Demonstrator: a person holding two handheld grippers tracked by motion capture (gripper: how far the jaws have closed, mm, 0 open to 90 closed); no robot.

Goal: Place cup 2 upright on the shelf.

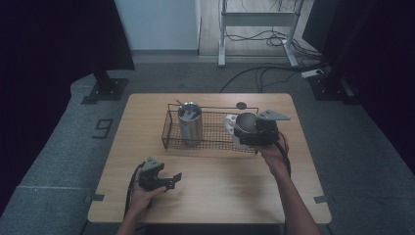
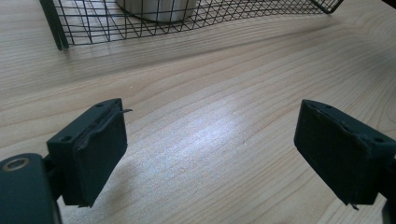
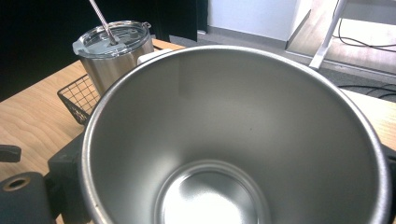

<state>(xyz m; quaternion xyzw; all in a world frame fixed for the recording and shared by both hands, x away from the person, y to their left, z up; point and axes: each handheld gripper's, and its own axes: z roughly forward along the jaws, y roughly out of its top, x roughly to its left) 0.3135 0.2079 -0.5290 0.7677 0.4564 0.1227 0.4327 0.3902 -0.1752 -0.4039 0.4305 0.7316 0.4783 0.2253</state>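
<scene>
At right of centre in the high view, our right gripper [image 1: 250, 131] has its fingers grasping an empty steel cup [image 3: 233, 140] at the right end of the wire basket [image 1: 171, 128]. A lidded tumbler [image 1: 190, 122] stands in the basket's left half. Our left gripper [image 1: 169, 180], fingers released, rests on the tabletop [image 1: 220, 181] at lower left.

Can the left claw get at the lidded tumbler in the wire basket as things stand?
Probably yes. The left claw is open and holds nothing, with bare table toward the wire basket. The lidded tumbler stands upright there, its upper part above the rim.
</scene>
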